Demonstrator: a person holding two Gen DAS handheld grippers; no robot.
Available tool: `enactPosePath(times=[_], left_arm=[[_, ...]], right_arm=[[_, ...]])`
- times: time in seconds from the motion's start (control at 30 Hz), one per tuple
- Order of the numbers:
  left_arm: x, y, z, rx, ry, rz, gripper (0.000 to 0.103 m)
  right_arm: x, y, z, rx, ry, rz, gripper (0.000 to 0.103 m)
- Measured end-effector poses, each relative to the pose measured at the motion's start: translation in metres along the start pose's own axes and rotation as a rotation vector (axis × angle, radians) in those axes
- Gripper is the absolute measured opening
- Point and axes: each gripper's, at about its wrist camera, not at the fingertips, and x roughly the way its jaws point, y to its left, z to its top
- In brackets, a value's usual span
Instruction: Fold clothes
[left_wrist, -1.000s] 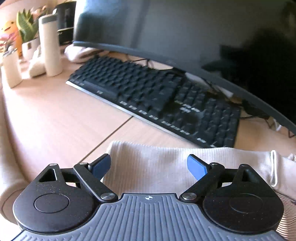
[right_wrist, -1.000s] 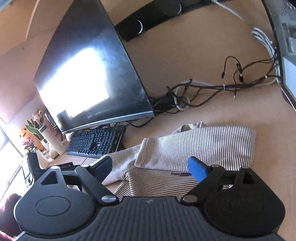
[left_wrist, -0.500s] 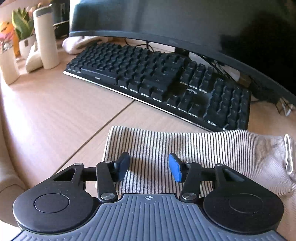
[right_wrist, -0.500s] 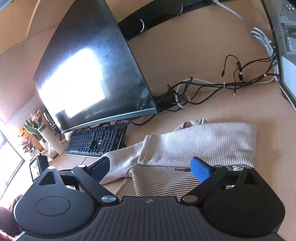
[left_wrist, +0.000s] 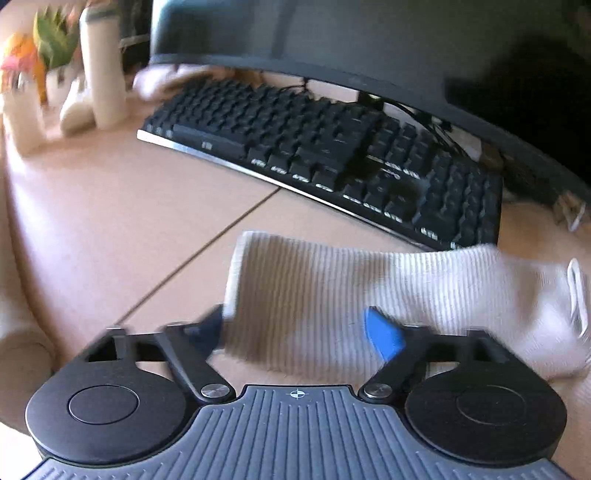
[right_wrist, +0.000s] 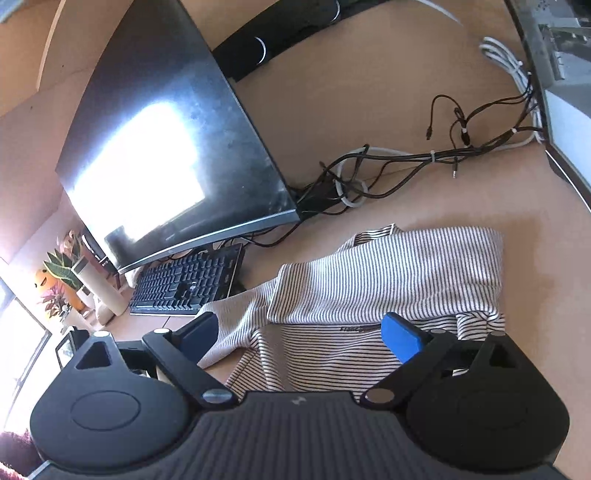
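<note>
A cream shirt with thin dark stripes (right_wrist: 388, 273) lies partly folded on the wooden desk, one sleeve laid across its body. Its other sleeve (left_wrist: 351, 280) stretches toward the keyboard, cuff end at the left. My left gripper (left_wrist: 295, 321) sits low over that cuff. The cloth lies between its fingers; its jaws are opening and the pads do not clearly press it. My right gripper (right_wrist: 301, 325) hovers open above the shirt's body, with nothing held between its fingers.
A black keyboard (left_wrist: 332, 147) lies just beyond the sleeve, under a curved monitor (left_wrist: 369, 44). A white bottle (left_wrist: 101, 74) and potted plants (left_wrist: 48, 44) stand at the far left. Tangled cables (right_wrist: 406, 158) lie behind the shirt. Bare desk (left_wrist: 129, 221) shows left of the sleeve.
My left gripper came down over the sleeve cuff; its jaws narrowed from wide, then spread a little. The view is now blurred. The right gripper stayed put and open.
</note>
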Motion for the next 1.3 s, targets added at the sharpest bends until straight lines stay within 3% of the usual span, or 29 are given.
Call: enactPosePath(times=[0.03,0.07,0.13,0.37,0.53,0.8,1.3], left_arm=[[-0.002,-0.001,0.0,0.003,-0.004,-0.013,0.039],[-0.003,-0.002,0.0,0.006,-0.007,-0.027,0.03],[-0.006,-0.005,0.001,0.023,-0.02,-0.033,0.026],[-0.033,-0.017,0.021,0.049,-0.098,-0.057,0.024],[-0.075,-0.045,0.051,0.115,-0.216,-0.113,0.024],[-0.126,-0.111,0.083,0.222,-0.336,-0.225,0.024],[-0.168,-0.215,0.075,0.385,-0.4,-0.432,0.024]], right_arm=[[0.0,0.001,0.0,-0.001,-0.001,0.003,0.095],[-0.002,0.001,0.001,-0.002,-0.003,0.007,0.096],[-0.004,0.001,0.002,-0.003,-0.006,0.013,0.096],[-0.019,-0.007,0.003,0.011,-0.033,0.038,0.1],[-0.029,-0.018,0.0,0.018,-0.054,0.075,0.101],[-0.039,-0.034,-0.001,0.034,-0.061,0.129,0.103],[-0.047,-0.061,0.0,0.071,-0.057,0.131,0.103]])
